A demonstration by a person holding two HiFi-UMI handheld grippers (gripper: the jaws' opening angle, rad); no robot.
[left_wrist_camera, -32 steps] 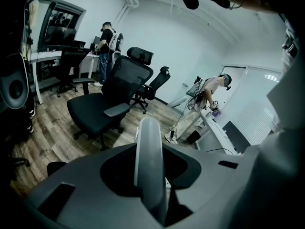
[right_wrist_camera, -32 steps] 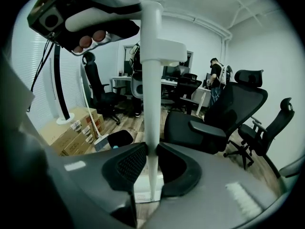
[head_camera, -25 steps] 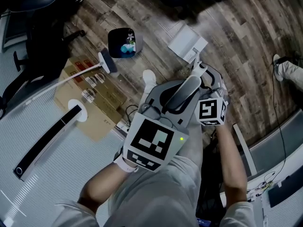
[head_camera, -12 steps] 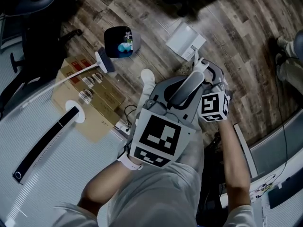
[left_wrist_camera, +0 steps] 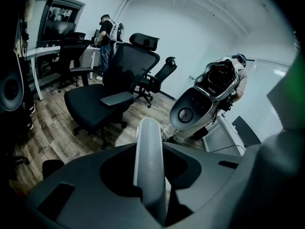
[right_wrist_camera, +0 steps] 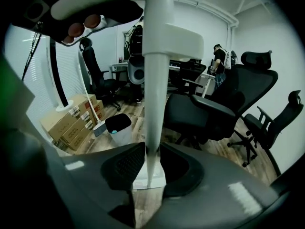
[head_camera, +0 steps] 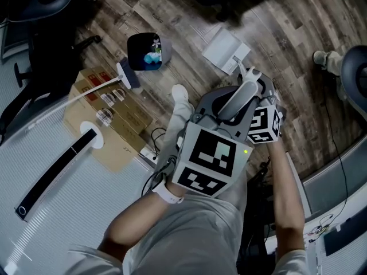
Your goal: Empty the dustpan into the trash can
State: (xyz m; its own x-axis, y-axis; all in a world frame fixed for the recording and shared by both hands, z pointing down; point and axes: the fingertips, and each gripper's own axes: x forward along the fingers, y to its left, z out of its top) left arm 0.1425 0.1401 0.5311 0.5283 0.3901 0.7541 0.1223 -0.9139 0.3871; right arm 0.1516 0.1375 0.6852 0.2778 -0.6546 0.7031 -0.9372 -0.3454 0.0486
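While overhead only its mouth (head_camera: 139, 50) shows, the trash can (right_wrist_camera: 119, 138) is pale-walled.

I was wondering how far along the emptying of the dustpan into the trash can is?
Done: unclear; the black trash can holds blue and white bits, yet the white long-handled dustpan stands apart from it on the wooden floor. In hand: the left gripper clamps its handle; the right gripper, handle between its jaws, has just been opening. Left, probably: carrying it over and tipping it.
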